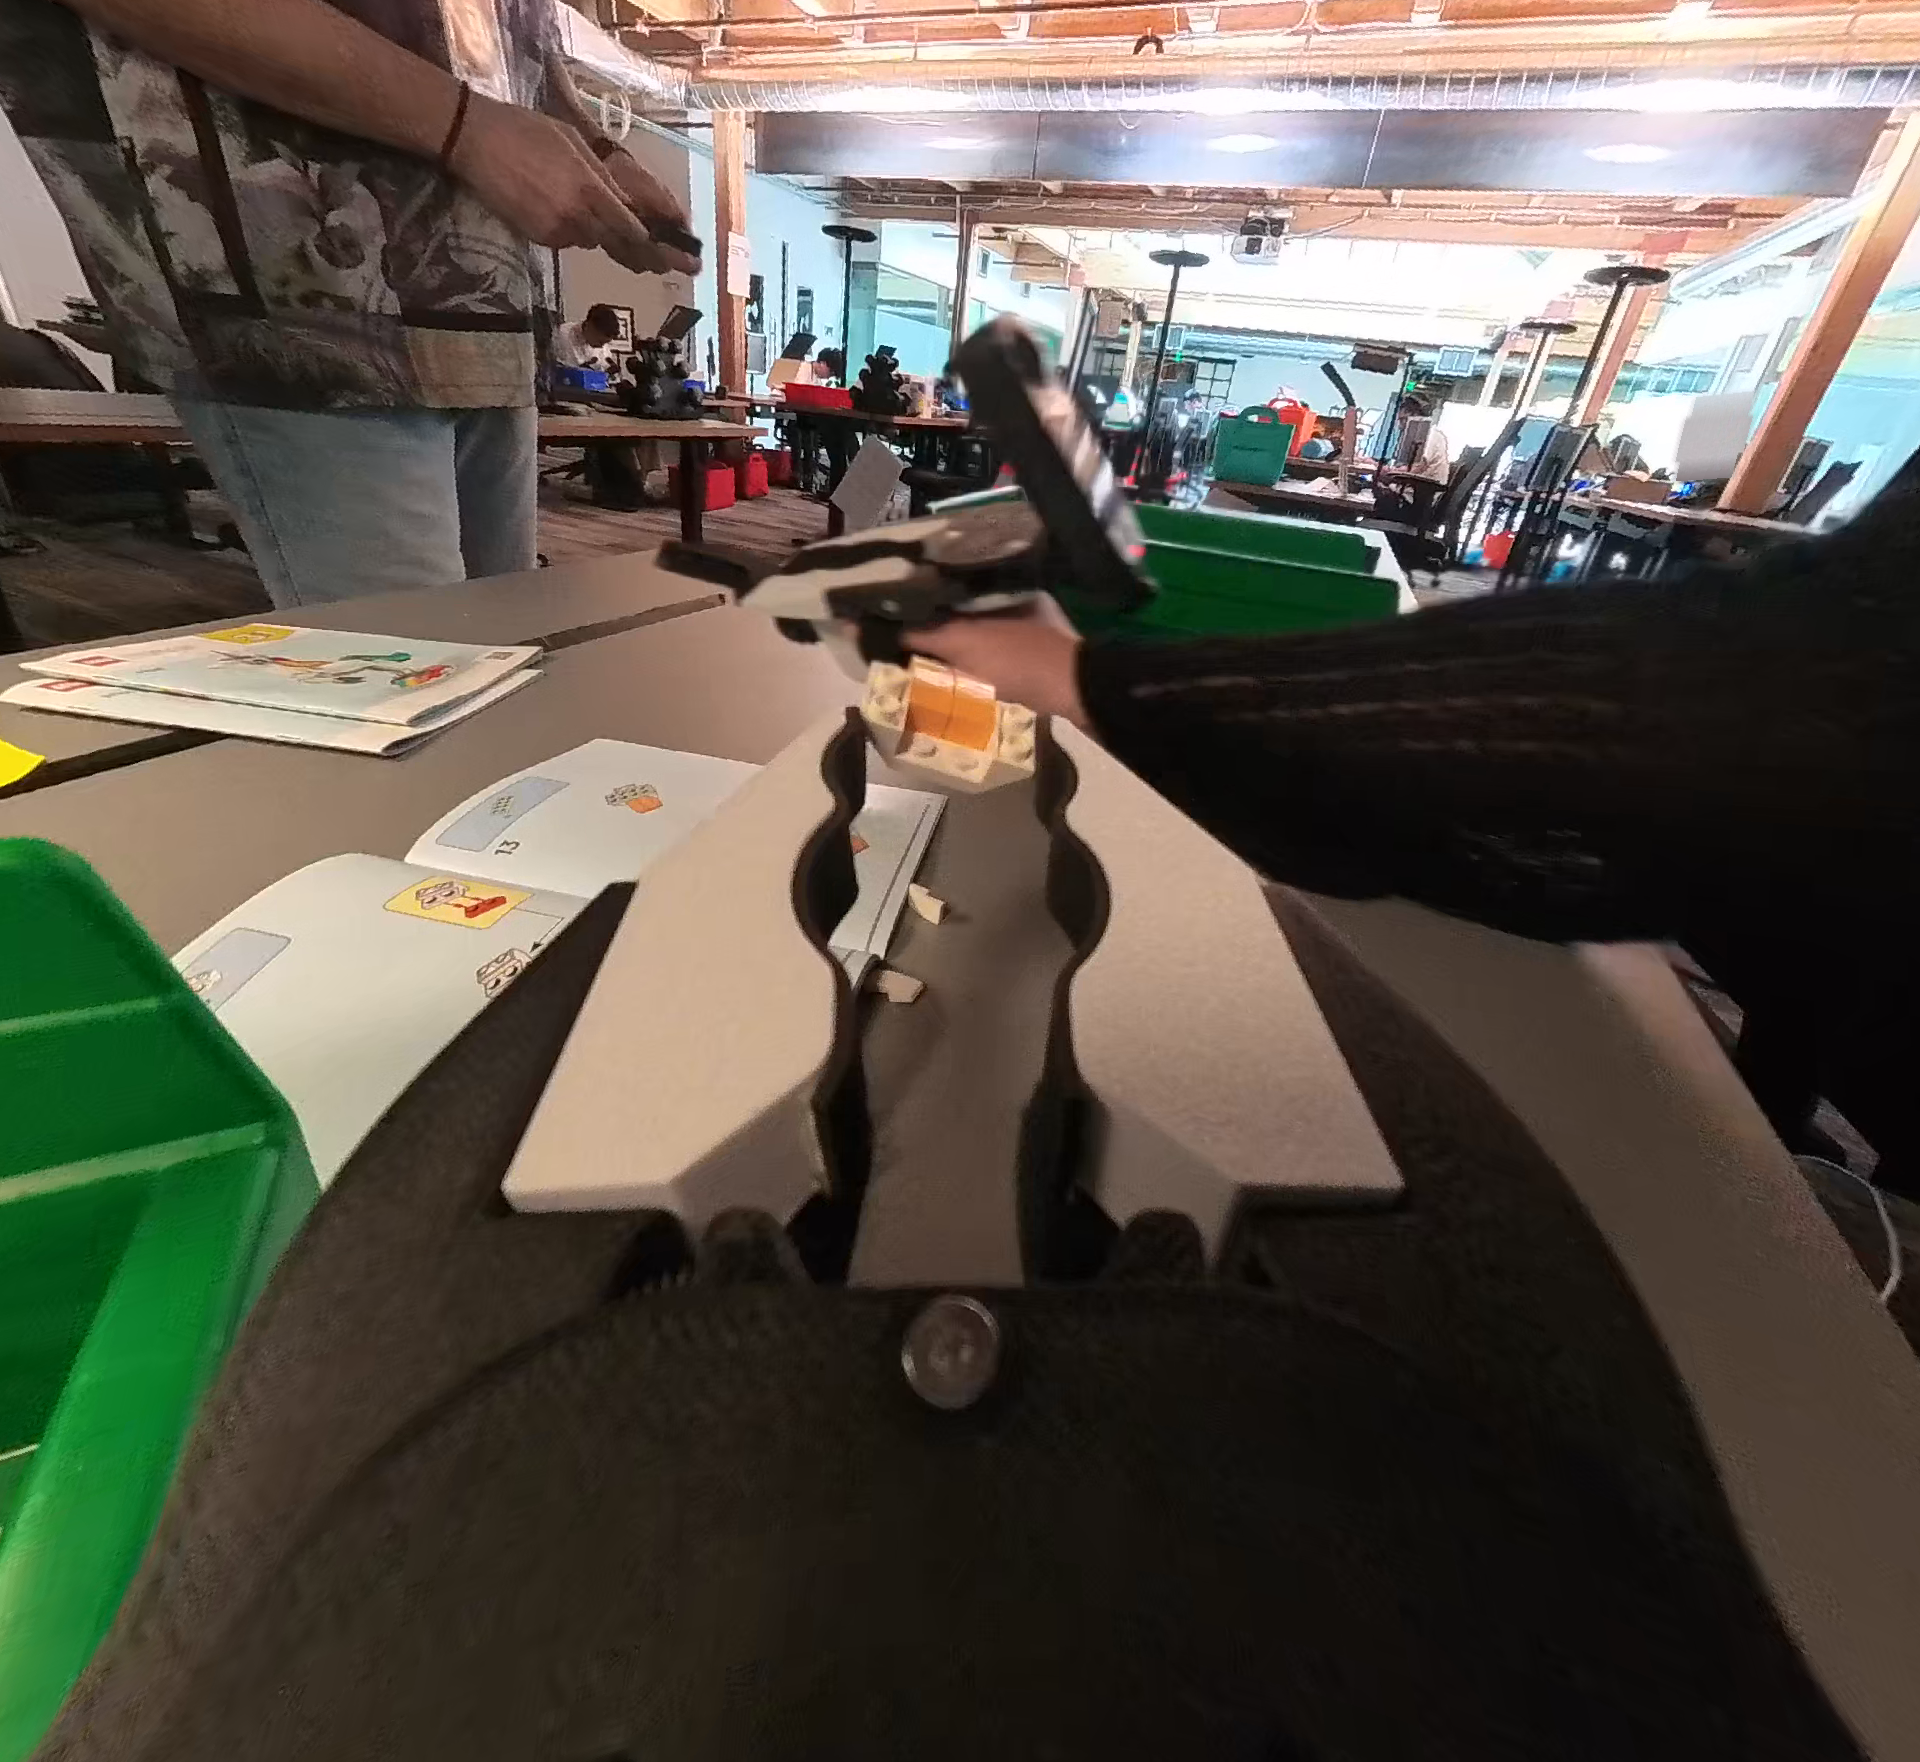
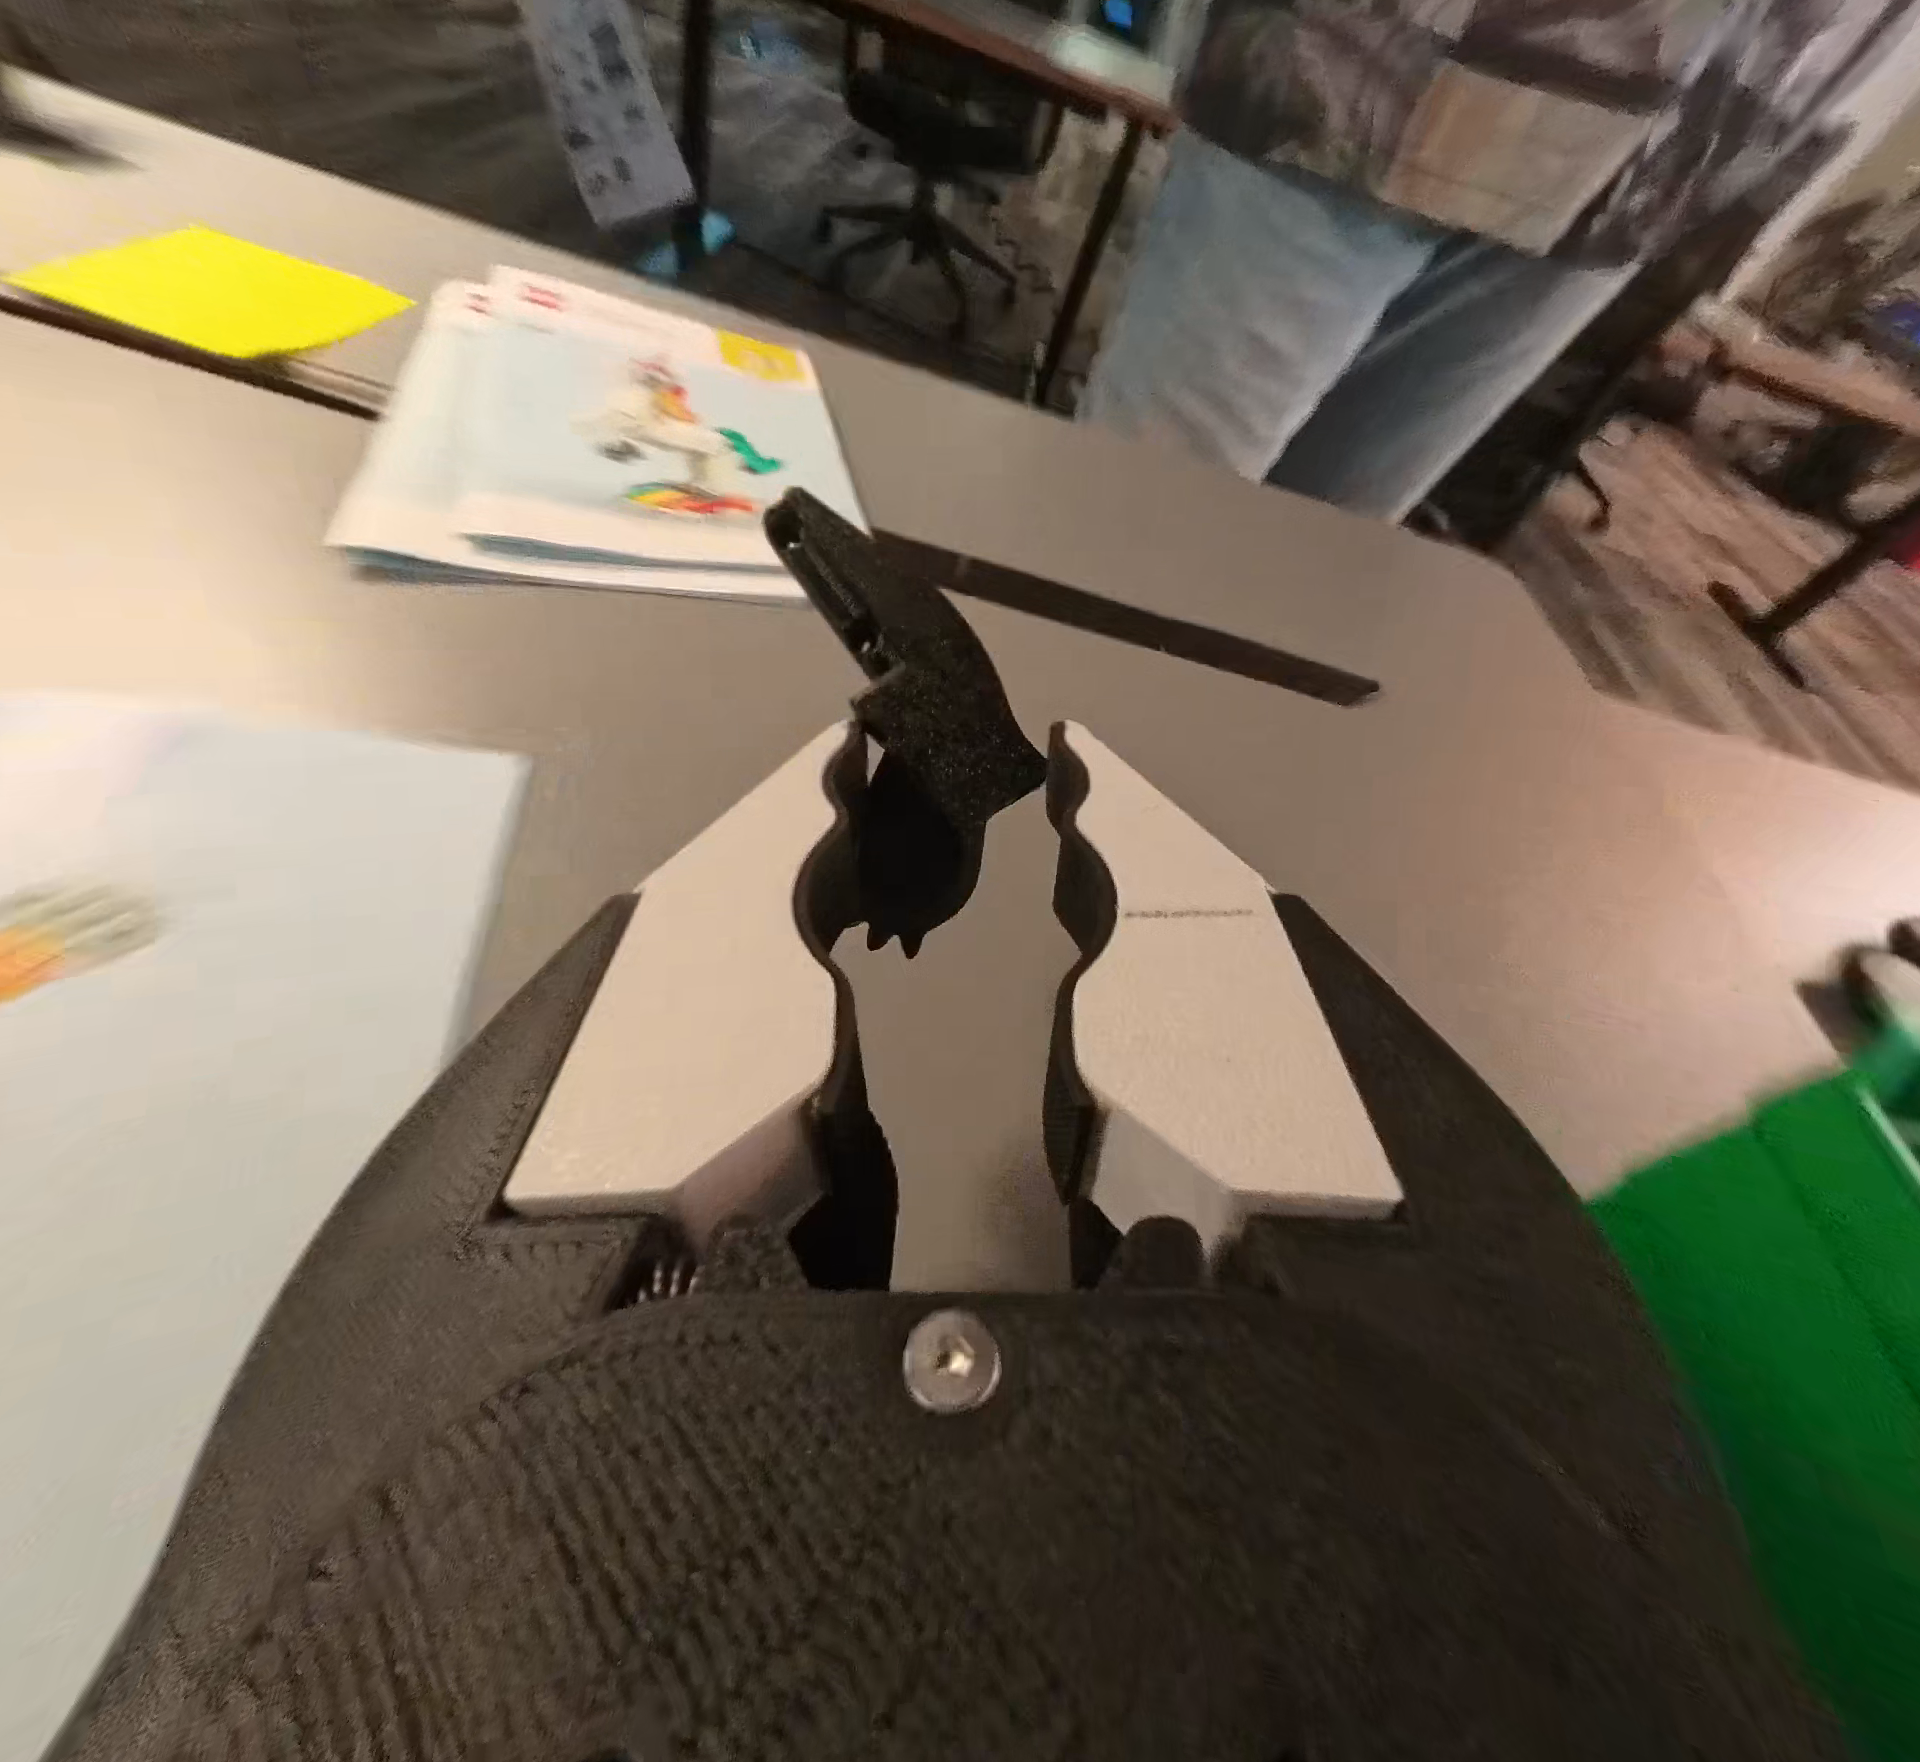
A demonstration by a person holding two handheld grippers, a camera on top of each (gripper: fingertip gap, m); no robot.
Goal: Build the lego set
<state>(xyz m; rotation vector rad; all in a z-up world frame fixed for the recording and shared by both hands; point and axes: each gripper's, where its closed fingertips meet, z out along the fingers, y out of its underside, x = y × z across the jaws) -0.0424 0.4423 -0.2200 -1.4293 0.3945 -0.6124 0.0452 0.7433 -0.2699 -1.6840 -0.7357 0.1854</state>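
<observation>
My left gripper [image 1: 948, 748] is shut on a small white and orange lego assembly [image 1: 951, 725], held at the fingertips above the grey table [image 1: 644, 673]. Two small white pieces [image 1: 928, 902] lie on the table below it, beside the open instruction booklet [image 1: 468, 881]. My right gripper [image 2: 951, 741] is shut on a black textured tool piece [image 2: 914, 704] that sticks out up and to the left past the fingertips. In the left wrist view the right gripper [image 1: 805, 592] hovers just above and behind the assembly, held by a hand in a black sleeve [image 1: 1455, 777].
Closed booklets [image 1: 281, 684] [image 2: 603, 445] lie at the table's far side, next to a yellow note [image 2: 208, 289]. A green bin [image 1: 104, 1141] stands close on the left, another green bin [image 1: 1247, 569] [image 2: 1766, 1297] on the right. A person [image 1: 312, 258] stands across the table. There is about 30 cm between the tips of the two grippers.
</observation>
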